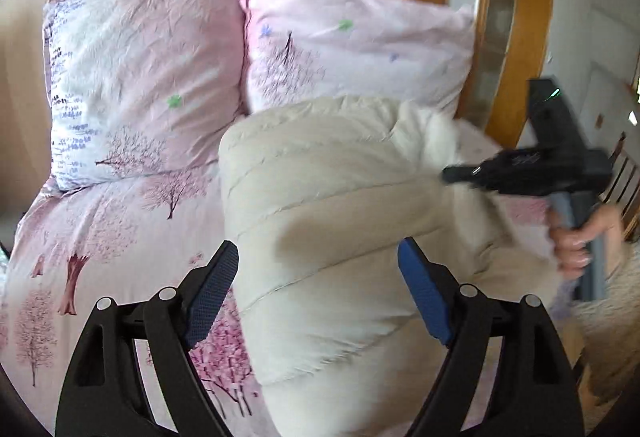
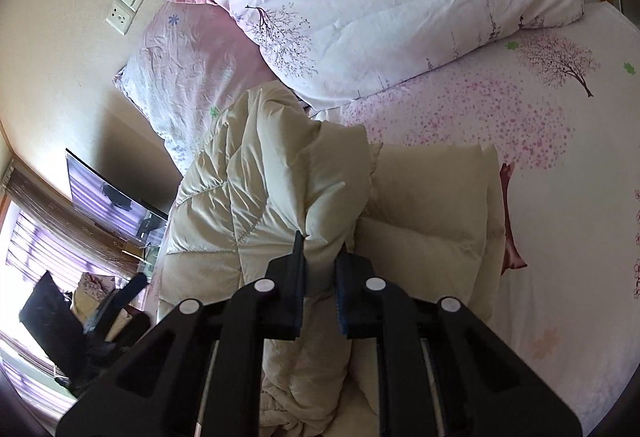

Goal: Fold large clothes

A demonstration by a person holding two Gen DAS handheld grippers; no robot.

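Cream quilted coat lies bunched on the bed below two pillows, between the left hand-held gripper's wide-spread fingers. From the right wrist, the right hand-held gripper pinches a coat fold narrowly; a television shows only here.

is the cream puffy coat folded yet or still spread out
Partly folded: the coat is bunched and lifted, one flap pinched by the right gripper.

hand-held gripper: black linkage arms | silver pivot pins | blue textured pads
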